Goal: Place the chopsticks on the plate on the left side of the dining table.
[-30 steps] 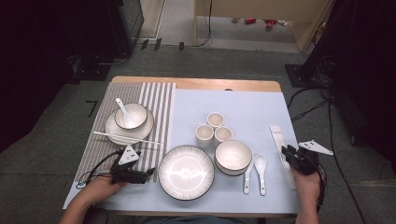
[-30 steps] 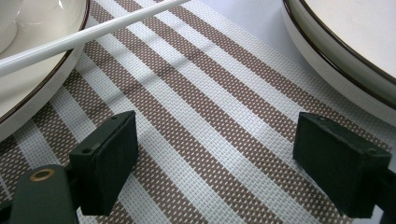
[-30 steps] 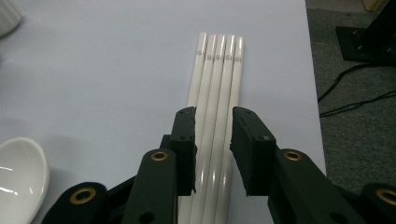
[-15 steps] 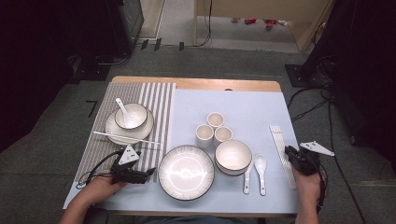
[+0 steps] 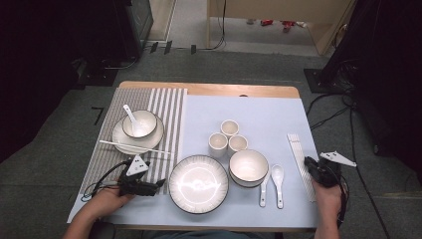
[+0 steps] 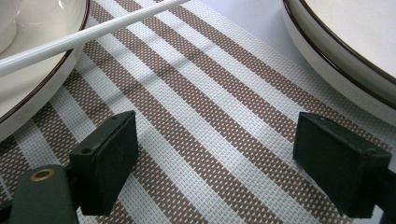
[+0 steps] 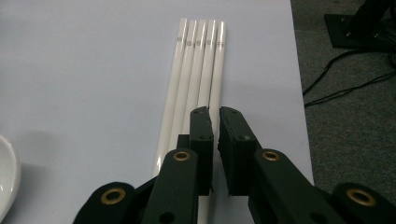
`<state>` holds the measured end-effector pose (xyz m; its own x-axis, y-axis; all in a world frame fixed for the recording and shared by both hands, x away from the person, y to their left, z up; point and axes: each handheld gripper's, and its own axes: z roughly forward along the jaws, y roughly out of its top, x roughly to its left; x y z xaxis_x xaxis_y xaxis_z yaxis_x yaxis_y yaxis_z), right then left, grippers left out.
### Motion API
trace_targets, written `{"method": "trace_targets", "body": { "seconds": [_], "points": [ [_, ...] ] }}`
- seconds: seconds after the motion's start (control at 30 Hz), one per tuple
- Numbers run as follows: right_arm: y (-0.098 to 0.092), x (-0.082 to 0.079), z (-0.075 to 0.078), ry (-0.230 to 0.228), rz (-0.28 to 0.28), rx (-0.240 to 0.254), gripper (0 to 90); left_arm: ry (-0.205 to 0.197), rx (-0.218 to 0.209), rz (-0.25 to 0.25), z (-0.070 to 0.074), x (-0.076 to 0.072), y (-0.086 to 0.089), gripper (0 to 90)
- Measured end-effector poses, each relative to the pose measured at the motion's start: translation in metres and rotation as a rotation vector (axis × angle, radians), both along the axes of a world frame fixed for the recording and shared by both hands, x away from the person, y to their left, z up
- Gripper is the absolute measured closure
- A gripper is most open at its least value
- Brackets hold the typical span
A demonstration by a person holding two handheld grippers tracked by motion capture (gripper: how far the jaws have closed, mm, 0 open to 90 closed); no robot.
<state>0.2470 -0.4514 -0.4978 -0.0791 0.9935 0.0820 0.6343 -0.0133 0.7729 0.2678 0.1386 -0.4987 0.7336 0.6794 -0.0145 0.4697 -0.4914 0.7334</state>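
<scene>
Overhead, the right claw sits at the near end of the chopsticks by the worktop's right edge; the left claw is far off. Its own view shows the sticks running straight ahead, jaws just closed on the rightmost one. The left claw's jaws gape, empty.

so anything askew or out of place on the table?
Mostly tidy. One oddity: a single white chopstick lies slanted across the rim of the plate on the striped mat, while the other chopsticks lie in a neat row at the right.
</scene>
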Motion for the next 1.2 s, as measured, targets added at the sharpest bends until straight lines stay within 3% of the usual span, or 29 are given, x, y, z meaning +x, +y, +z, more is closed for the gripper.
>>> {"method": "trace_targets", "body": {
  "seconds": [0.5, 1.0, 1.2],
  "points": [
    [-0.002, 0.001, -0.002, 0.028, -0.023, 0.010, 84.5, 0.000, 0.002, -0.001, 0.000, 0.000, 0.000, 14.6],
    [-0.001, 0.010, -0.003, 0.034, -0.032, -0.026, 83.7, -0.001, 0.002, -0.002, 0.000, 0.000, 0.000, 14.6],
    [-0.004, 0.010, -0.003, 0.040, -0.022, 0.011, 80.3, -0.001, 0.002, -0.002, 0.000, 0.000, 0.000, 14.6]
  ]
}}
